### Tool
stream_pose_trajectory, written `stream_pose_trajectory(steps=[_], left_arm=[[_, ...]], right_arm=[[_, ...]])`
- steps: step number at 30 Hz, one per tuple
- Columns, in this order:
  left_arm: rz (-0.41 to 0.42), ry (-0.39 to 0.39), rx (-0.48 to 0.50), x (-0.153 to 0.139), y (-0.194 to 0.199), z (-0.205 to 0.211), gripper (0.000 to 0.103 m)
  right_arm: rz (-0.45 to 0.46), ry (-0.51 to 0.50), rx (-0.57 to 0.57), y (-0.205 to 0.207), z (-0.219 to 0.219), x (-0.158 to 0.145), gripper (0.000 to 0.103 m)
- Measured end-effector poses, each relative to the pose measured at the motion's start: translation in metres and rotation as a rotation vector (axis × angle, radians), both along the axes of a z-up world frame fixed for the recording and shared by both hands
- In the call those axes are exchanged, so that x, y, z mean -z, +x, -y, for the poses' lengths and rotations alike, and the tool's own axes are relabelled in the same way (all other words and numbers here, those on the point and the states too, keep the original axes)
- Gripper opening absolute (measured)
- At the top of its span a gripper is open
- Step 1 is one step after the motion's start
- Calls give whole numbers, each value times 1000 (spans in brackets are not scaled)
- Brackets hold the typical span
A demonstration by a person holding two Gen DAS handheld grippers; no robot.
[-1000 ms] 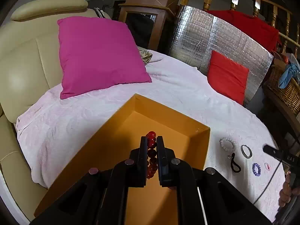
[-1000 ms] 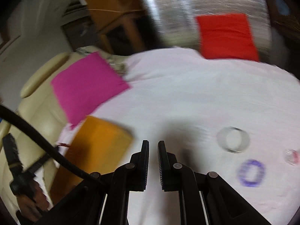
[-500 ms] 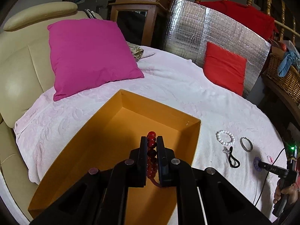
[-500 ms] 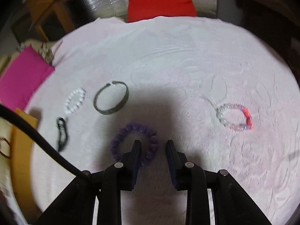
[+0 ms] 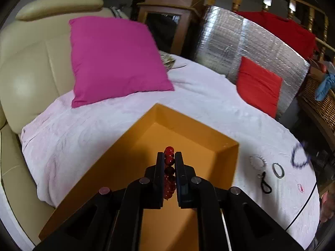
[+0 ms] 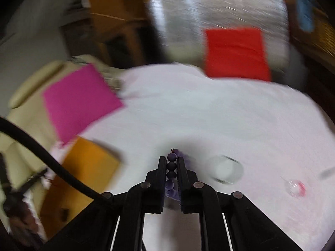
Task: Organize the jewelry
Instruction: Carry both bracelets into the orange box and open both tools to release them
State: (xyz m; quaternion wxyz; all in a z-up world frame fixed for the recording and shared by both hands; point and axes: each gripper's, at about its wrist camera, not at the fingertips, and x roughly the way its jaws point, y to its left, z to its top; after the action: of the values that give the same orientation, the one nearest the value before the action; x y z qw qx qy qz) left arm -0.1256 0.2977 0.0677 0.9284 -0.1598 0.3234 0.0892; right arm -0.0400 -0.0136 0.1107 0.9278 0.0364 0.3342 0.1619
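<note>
The bed, draped in pale pink, is carrying an orange box, a magenta pillow, and loose bracelets.

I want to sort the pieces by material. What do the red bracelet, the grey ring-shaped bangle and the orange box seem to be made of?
Red bracelet: glossy, translucent beads, probably glass or resin; they show bright highlights.
Grey bangle: a thin, rigid hoop with a dull shine, likely metal.
Orange box: matte, flat walls with sharp folded corners, apparently cardboard.

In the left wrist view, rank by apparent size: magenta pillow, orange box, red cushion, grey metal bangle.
1. Orange cardboard box, though nearness inflates it
2. Magenta square pillow, close behind
3. Red cushion
4. Grey metal bangle
</note>
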Motion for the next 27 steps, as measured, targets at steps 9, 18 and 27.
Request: stream_pose_trajectory(steps=[9, 18, 27], left_arm=[[-96, -22, -30, 29, 9, -19, 10], [-147, 8, -95, 39, 10, -28, 41], [-63, 109, -104, -9, -4, 1, 58]], right_arm=[[-49, -47, -272, 18, -182, 5, 11], [-201, -125, -293, 47, -232, 63, 14], [-78, -10, -172, 22, -118, 19, 22]])
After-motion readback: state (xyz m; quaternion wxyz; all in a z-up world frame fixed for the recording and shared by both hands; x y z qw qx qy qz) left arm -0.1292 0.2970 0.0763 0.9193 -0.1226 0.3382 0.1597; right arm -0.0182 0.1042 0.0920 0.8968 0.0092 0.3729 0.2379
